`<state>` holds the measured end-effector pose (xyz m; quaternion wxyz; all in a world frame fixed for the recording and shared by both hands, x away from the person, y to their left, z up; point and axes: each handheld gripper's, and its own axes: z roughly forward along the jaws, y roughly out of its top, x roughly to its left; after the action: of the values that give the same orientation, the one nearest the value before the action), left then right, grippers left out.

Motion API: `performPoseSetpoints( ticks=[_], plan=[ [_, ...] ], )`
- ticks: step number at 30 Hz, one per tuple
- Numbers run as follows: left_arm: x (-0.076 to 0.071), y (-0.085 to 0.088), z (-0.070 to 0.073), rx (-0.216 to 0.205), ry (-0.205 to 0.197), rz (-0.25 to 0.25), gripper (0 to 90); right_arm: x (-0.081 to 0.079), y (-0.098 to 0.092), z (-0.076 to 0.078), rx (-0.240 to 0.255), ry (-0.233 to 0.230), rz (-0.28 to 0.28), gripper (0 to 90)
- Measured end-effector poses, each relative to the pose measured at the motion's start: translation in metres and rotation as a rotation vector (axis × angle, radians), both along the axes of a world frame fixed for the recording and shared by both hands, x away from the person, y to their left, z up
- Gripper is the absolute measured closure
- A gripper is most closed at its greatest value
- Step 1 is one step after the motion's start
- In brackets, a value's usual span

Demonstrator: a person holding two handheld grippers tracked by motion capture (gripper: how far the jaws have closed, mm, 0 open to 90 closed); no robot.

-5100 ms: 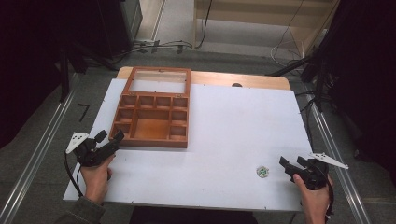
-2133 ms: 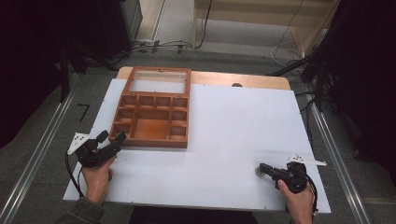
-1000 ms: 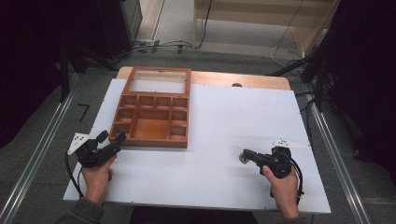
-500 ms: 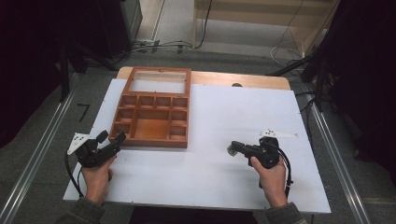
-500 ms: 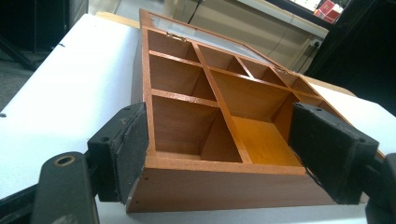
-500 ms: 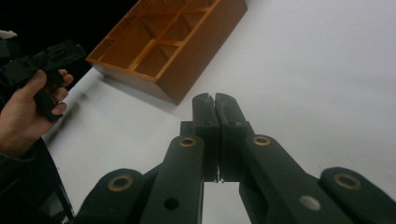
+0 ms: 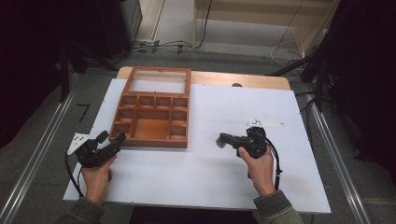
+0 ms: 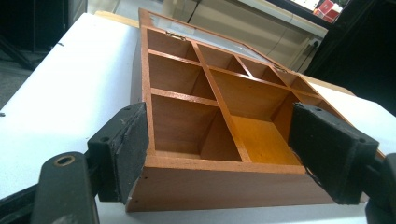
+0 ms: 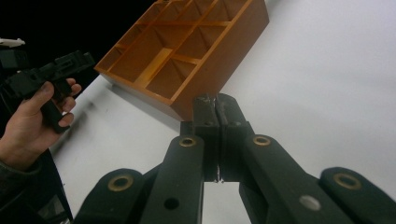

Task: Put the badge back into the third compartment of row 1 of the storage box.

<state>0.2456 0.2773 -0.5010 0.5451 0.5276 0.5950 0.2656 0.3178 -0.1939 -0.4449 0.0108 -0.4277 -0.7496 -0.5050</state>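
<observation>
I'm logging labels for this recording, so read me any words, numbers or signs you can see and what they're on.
None can be read.
The wooden compartment box bears no label.
A red item beyond the table has markings too small and blurred to read.

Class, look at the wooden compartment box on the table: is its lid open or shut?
Open. The wooden box shows bare, empty compartments, and its glass-paned lid lies folded back flat on the table behind it.

Reddish-brown wooden box (image 7: 154,116) with orange-toned compartments and clear glass lid. White worktop (image 7: 224,177), bare light wood at far edge. Black left gripper (image 7: 112,138), black right gripper (image 7: 220,139), each with pale grey plate. Olive-green sleeves (image 7: 278,212).
</observation>
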Motion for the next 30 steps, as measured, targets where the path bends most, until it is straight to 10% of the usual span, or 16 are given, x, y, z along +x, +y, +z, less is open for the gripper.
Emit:
performPoseSetpoints(
  ticks=[30],
  plan=[
    [-0.001,0.001,0.001,-0.002,-0.002,-0.002,20.8,0.031,0.047,0.006,-0.001,-0.004,0.037,86.2]
  ],
)
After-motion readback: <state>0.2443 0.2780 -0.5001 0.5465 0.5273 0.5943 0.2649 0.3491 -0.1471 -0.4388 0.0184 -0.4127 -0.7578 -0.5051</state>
